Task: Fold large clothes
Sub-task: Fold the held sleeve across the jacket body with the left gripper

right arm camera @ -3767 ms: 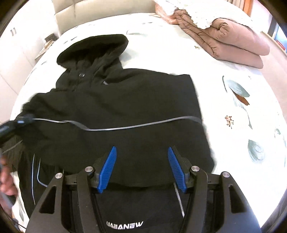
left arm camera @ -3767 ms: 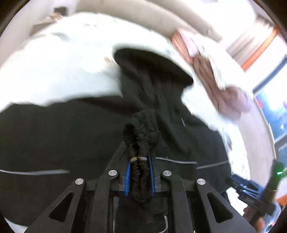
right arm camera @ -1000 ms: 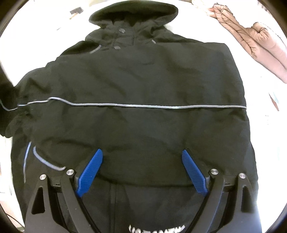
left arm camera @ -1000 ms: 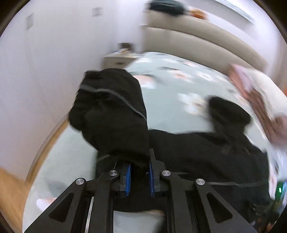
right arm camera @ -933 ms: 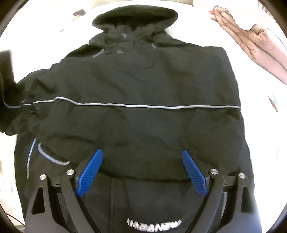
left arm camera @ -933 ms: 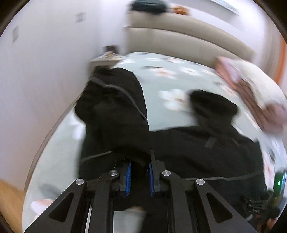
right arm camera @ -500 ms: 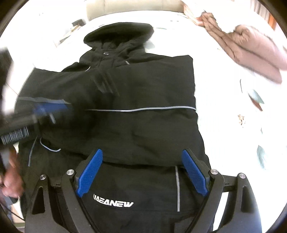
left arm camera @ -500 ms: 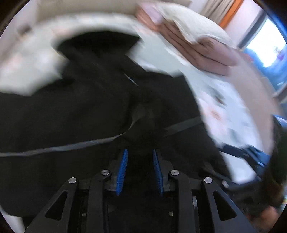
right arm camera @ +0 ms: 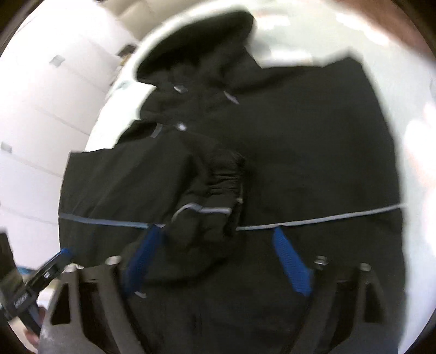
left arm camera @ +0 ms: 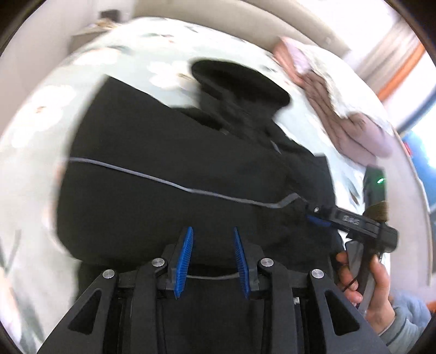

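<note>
A black hooded jacket (left arm camera: 174, 152) with a thin grey stripe lies flat on the bed, hood (left arm camera: 239, 79) at the far side. Its left sleeve (right arm camera: 201, 201) is folded across the chest, cuff near the middle. My left gripper (left arm camera: 212, 237) is open and empty just above the jacket's lower body. My right gripper (right arm camera: 215, 239) is open and empty, hovering over the folded sleeve cuff; it also shows in the left wrist view (left arm camera: 351, 220) at the jacket's right edge, held by a hand. The jacket also fills the right wrist view (right arm camera: 313, 152).
The bed sheet (left arm camera: 54, 109) is pale with a flower print. A pink quilt (left arm camera: 351, 128) lies bunched at the far right of the bed. A beige headboard (left arm camera: 272, 21) runs behind. White cupboards (right arm camera: 41, 95) stand left of the bed.
My left gripper carried the left sleeve over the chest, opened and let it go, then drew back. My right gripper stayed open and moved over the folded sleeve.
</note>
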The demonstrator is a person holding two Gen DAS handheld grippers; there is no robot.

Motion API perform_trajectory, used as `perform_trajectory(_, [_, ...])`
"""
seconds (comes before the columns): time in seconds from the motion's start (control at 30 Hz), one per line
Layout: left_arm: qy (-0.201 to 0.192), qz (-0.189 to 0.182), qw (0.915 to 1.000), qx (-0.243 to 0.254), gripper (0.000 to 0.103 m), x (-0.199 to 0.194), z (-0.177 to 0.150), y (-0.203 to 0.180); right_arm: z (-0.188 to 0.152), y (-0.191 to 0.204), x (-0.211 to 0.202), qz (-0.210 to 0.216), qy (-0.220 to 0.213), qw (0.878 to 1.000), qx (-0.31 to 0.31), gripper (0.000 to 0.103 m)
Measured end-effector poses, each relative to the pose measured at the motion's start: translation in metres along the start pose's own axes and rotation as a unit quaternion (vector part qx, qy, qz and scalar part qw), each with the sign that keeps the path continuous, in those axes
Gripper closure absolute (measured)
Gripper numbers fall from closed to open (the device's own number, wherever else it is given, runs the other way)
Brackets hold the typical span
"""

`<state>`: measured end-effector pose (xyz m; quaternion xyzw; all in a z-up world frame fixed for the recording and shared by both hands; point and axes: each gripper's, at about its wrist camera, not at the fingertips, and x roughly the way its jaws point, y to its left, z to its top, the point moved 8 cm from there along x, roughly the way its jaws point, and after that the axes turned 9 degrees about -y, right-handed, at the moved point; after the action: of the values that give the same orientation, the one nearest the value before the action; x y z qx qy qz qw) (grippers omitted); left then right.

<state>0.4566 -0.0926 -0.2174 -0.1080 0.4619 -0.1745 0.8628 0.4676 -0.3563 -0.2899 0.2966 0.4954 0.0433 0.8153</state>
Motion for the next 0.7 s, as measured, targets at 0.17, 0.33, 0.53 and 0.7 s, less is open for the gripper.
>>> perform_trajectory(0.17, [-0.062, 0.045, 0.997, -0.006, 0.072, -0.022, 0.034, 0.026, 0.012, 0.03, -0.03, 0.03, -0.041, 0.998, -0.042, 0.07])
perform_trajectory(0.33, [-0.046, 0.048, 0.9978, 0.002, 0.072, -0.001, 0.041, 0.032, 0.044, 0.023, -0.107, -0.043, -0.125, 0.986, -0.1, 0.07])
perform_trajectory(0.53, [0.038, 0.064, 0.9962, 0.046, 0.072, 0.077, 0.008, 0.026, 0.045, -0.039, -0.101, -0.146, -0.104, 0.976, -0.125, 0.07])
perform_trajectory(0.7, [0.053, 0.068, 0.9956, 0.035, 0.072, 0.1, -0.002, 0.036, 0.011, -0.083, -0.049, -0.169, -0.046, 0.979, -0.104, 0.069])
